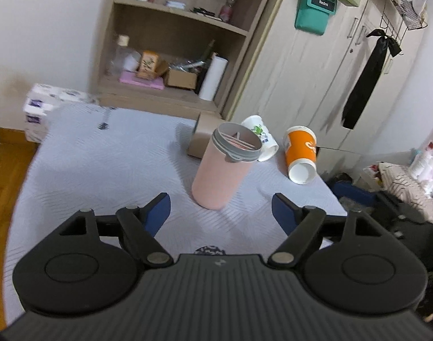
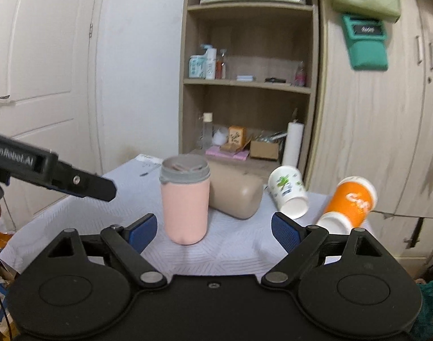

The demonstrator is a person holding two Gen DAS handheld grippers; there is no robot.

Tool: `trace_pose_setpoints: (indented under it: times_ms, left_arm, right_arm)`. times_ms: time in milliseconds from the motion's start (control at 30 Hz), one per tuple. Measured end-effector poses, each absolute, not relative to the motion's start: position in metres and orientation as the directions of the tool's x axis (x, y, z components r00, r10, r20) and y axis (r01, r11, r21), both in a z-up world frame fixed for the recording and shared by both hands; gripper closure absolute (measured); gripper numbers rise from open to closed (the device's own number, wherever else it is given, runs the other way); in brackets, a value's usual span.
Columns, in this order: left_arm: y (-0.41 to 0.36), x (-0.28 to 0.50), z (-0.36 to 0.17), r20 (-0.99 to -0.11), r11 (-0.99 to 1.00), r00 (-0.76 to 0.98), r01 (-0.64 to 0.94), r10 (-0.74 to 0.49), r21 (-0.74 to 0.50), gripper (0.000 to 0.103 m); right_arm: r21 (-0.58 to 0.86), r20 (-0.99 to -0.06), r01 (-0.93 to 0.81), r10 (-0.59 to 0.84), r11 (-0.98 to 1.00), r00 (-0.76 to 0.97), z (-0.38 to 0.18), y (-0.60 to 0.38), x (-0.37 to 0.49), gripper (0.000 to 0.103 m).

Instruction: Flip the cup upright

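Left gripper (image 1: 221, 209), right gripper (image 2: 213, 228): jaws apart.

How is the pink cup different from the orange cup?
The pink cup stands upright; the orange cup lies tipped over on its side. The pink cup has a grey ring around its top, while the orange cup has a white rim and white writing. The pink cup sits nearer the middle of the table; the orange cup lies by the right edge. Both rest on the same pale cloth, and neither gripper holds them.
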State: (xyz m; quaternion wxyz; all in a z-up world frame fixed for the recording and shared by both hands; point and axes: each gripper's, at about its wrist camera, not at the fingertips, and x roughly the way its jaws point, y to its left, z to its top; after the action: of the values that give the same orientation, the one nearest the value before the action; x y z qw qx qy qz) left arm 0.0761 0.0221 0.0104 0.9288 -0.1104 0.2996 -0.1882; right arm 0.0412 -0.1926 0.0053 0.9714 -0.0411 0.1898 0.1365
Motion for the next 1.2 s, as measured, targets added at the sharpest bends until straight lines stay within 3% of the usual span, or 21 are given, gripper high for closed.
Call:
trace_pose_setpoints:
  times_ms: [500, 733, 1000, 1200]
  left_arm:
    - [0.000, 0.005, 0.018, -0.527, 0.987, 0.834, 0.136, -0.163, -0.090, 0.022]
    - [-0.001, -0.009, 0.021, -0.520, 0.989, 0.841, 0.131, -0.150, -0.074, 0.019]
    - [-0.004, -0.017, 0.022, -0.497, 0.995, 0.862, 0.089, -0.098, -0.042, 0.004]
    - [-0.011, -0.020, 0.021, -0.511, 0.997, 0.857, 0.074, -0.064, -0.001, 0.000]
  right_arm:
    - [0.015, -0.366, -0.197, 0.189, 0.980, 0.911, 0.026, -0.203, -0.005, 0.012]
    - [0.034, -0.375, -0.170, 0.170, 0.985, 0.911, 0.028, -0.210, -0.018, 0.010]
    - [0.037, -0.381, -0.136, 0.140, 0.990, 0.914, 0.027, -0.213, -0.026, 0.000]
    - [0.046, -0.415, -0.098, 0.108, 0.994, 0.903, 0.025, -0.217, -0.025, 0.000]
